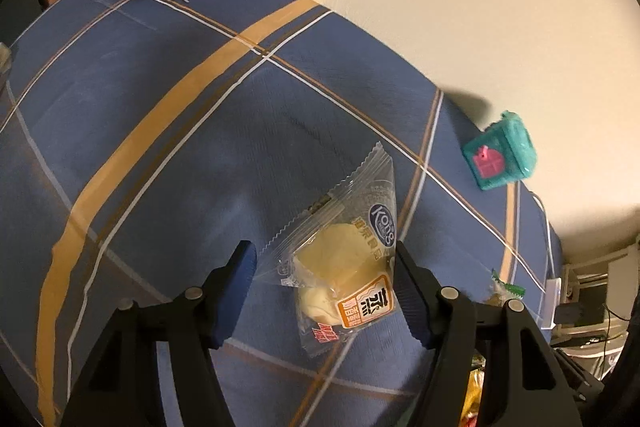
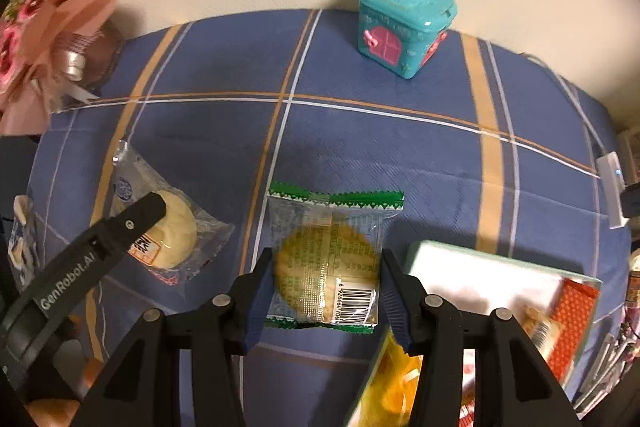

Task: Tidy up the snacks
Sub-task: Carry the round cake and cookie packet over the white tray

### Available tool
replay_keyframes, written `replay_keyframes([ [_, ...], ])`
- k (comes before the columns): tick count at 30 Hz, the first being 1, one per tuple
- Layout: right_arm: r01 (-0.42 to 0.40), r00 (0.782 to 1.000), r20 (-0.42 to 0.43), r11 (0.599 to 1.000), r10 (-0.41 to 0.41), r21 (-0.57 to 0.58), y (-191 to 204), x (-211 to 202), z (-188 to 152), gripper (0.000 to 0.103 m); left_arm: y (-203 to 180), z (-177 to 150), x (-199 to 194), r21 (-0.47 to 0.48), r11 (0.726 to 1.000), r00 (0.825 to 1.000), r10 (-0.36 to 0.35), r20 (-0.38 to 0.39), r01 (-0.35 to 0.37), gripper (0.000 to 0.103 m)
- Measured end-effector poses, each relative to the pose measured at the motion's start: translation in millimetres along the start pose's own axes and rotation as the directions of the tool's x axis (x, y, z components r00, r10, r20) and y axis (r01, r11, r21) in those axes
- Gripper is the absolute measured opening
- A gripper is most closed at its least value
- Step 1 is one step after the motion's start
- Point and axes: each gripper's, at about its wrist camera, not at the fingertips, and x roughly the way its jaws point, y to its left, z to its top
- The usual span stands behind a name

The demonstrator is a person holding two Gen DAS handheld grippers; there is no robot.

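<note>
A clear packet with a pale round pastry [image 1: 340, 267] lies on the blue plaid cloth [image 1: 160, 147]. My left gripper [image 1: 324, 263] points down over it, and the wrapper touches both pads. The same pastry packet [image 2: 176, 231] shows in the right wrist view, with one left finger [image 2: 144, 213] across it. My right gripper [image 2: 325, 259] is shut on a green-edged packet holding a round biscuit [image 2: 328, 259], barcode side up, held above the cloth.
A teal toy house box [image 2: 402, 27] stands at the table's far edge by the wall. A pink ribbon bouquet [image 2: 52, 59] sits at far left. A white tray [image 2: 480, 267] holds an orange packet at near right, beside a yellow packet [image 2: 396, 383].
</note>
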Motion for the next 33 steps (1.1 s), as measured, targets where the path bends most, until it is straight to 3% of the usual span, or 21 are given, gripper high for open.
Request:
replay_keyframes([
  [11,0.004,0.997,0.079,1.0,-0.005,0.011,-8.4,-36.0,-67.2,0.053,-5.8,-55.5,-45.2,0.048,0.998,0.999,0.036,0.034,-0.037,0.068],
  [23,-0.027,0.982,0.19,0.997,0.013,0.07,-21.3,-64.1,-137.6,0.053,-24.5,-105.9,-87.6,0.137,0.991,0.998,-0.011,0.066,0.002,0.068],
  [33,0.053,0.973,0.217,0.992,-0.076,0.112,-52.2,-77.1,-171.2,0.053,-60.3,-131.7,-94.8,0.22,0.974,0.997,-0.06,0.052,0.048,0.068],
])
